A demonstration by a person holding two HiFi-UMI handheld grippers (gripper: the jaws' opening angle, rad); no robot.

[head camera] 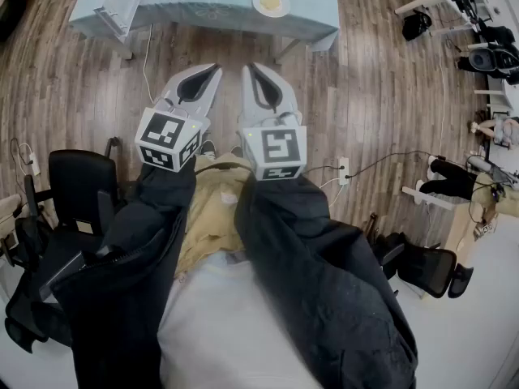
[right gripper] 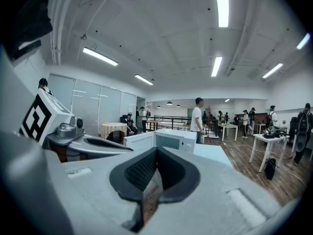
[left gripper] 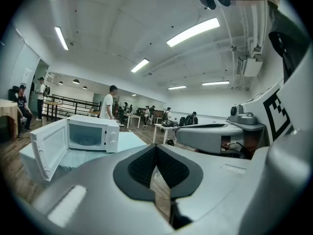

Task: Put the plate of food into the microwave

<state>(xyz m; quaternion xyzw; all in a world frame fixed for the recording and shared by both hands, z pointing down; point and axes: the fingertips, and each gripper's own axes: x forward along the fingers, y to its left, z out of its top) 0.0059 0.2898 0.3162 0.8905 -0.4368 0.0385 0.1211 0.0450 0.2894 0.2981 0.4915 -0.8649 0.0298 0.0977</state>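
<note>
Both grippers are held side by side over the wooden floor (head camera: 365,96), short of the table (head camera: 211,6).

Left gripper (head camera: 216,69): in the left gripper view my jaws are closed, tips meeting, and nothing is between the pads (left gripper: 142,166). Only floor shows through the thin slit below the tips.

Right gripper (head camera: 247,68): in the right gripper view the jaws are likewise fully closed and empty. The two grippers are near each other but not touching, tips pointing toward the table's near edge.

Plate of food (head camera: 271,3): it sits on the table toward the right end, near the near-right corner, well apart from both grippers. It is a pale plate with a yellowish portion in the middle; I cannot tell what the food is.

Microwave (left gripper: 93,133): it stands at the table's left end, white, with its door (left gripper: 48,151) swung wide open to its left and the cavity visible. It is well apart from the plate.

My dark sleeves (head camera: 324,282) fill the lower head view. A person in a white shirt (right gripper: 197,119) stands behind the table.
</note>
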